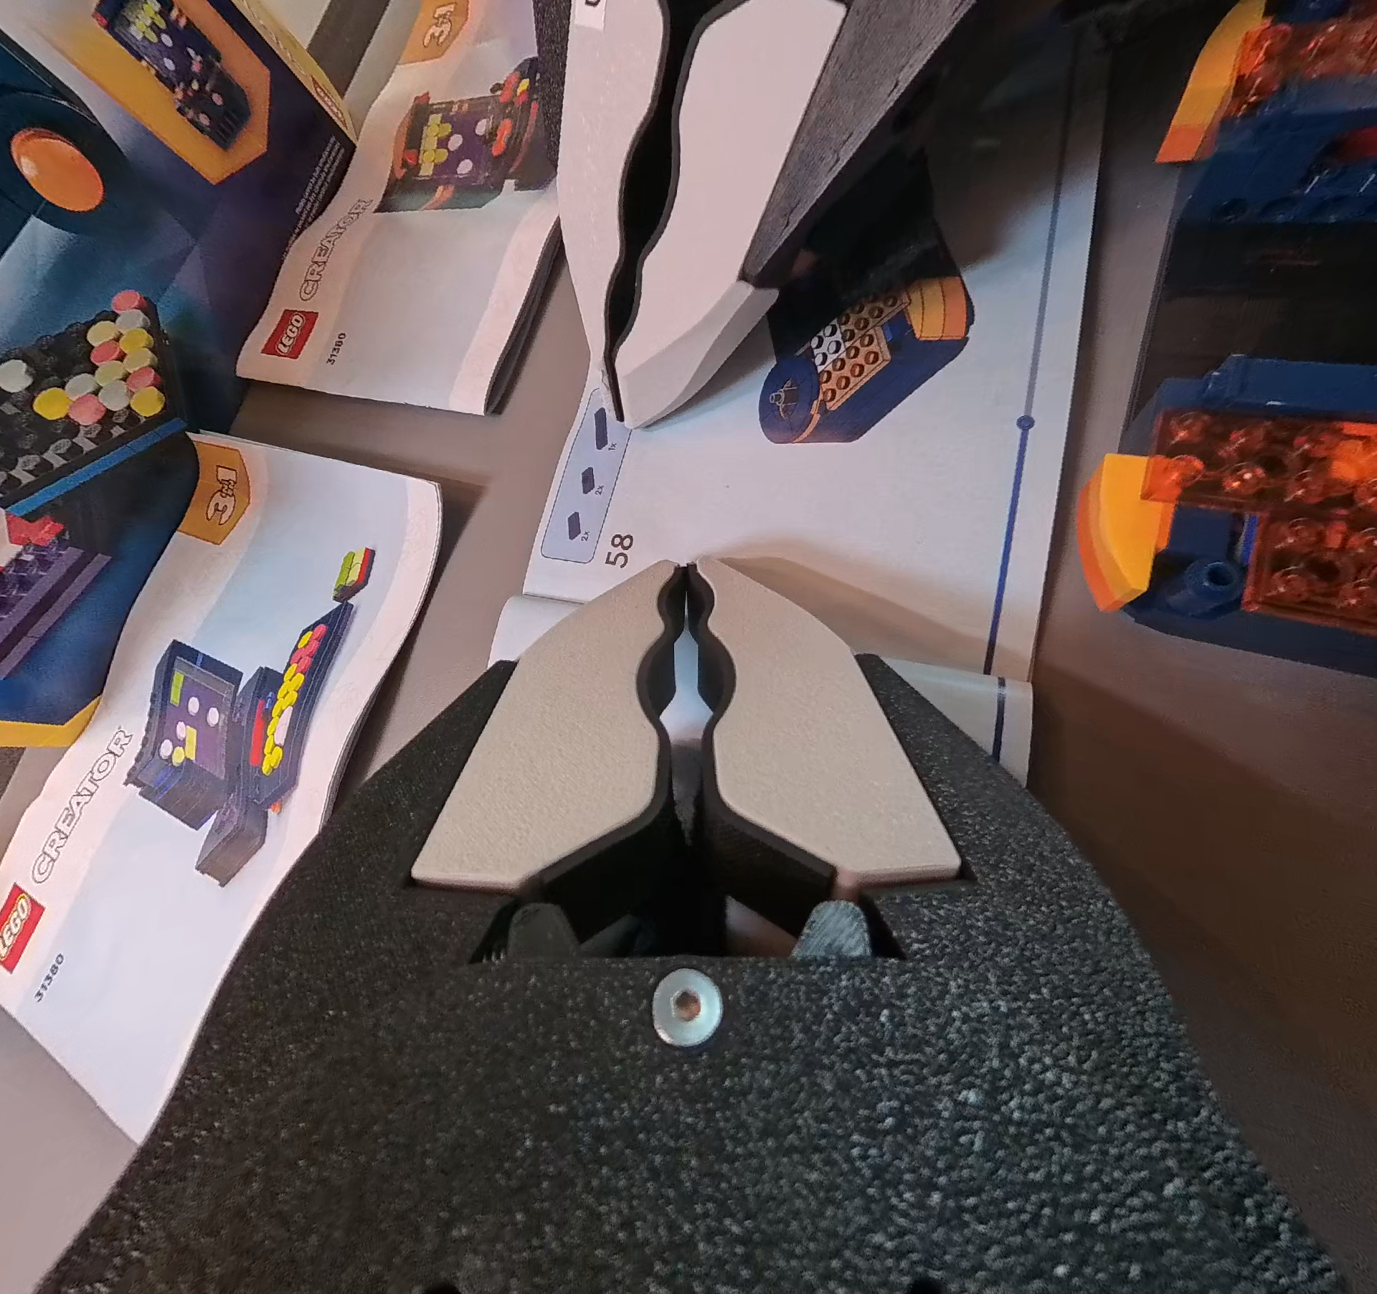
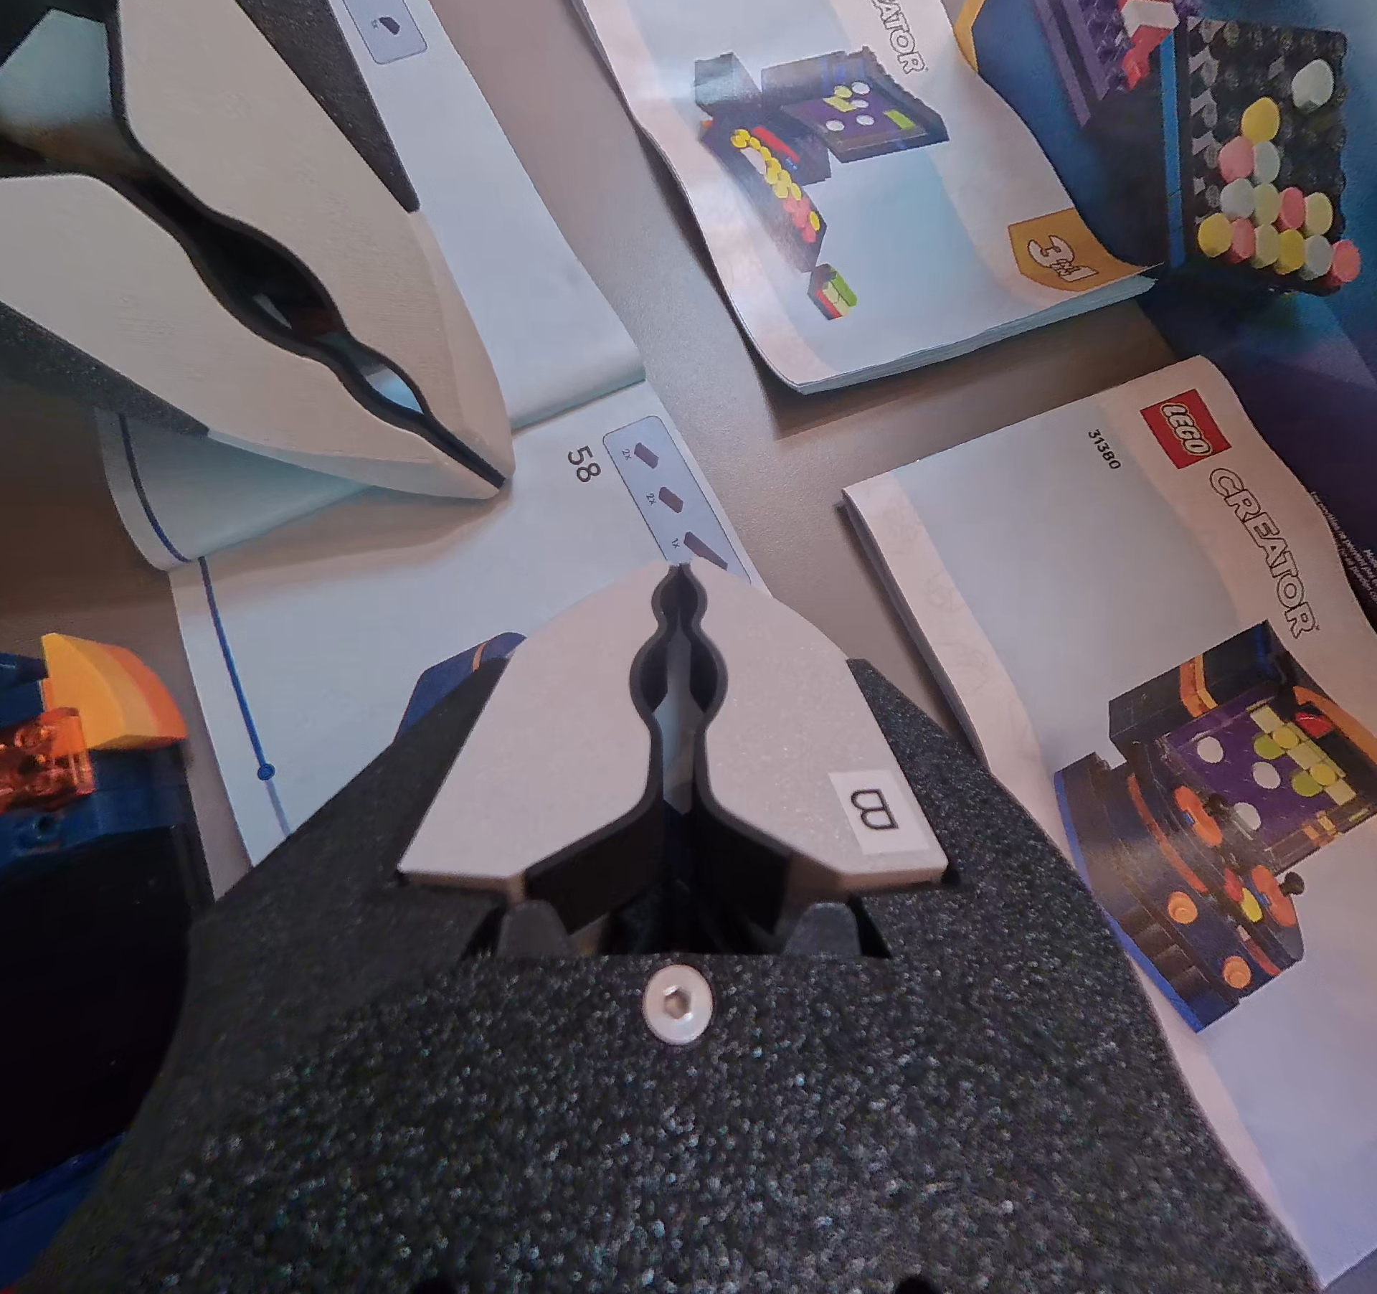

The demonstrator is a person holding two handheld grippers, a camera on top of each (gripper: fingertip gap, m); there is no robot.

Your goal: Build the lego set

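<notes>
An open instruction booklet [image 1: 857,498] lies on the grey table; it also shows in the right wrist view [image 2: 358,632]. My left gripper [image 1: 685,569] is shut with nothing between its tips, low over the booklet's near edge; in the right wrist view [image 2: 499,472] its tips rest by the booklet's fold. My right gripper [image 2: 682,569] is shut and empty; in the left wrist view [image 1: 615,416] its tips touch the page beside the parts panel. Two partly built blue and orange Lego models [image 1: 1267,125] [image 1: 1229,528] stand right of the booklet; one shows in the right wrist view [image 2: 74,729].
Two closed instruction booklets [image 1: 417,215] [image 1: 223,736] lie left of the open one, also seen in the right wrist view [image 2: 820,140] [image 2: 1118,662]. The Lego box [image 1: 89,252] [image 2: 1229,140] lies beyond them. Bare grey table [image 1: 1080,885] shows beside the models. One gripper's finger ends stand about 5 cm off the other's.
</notes>
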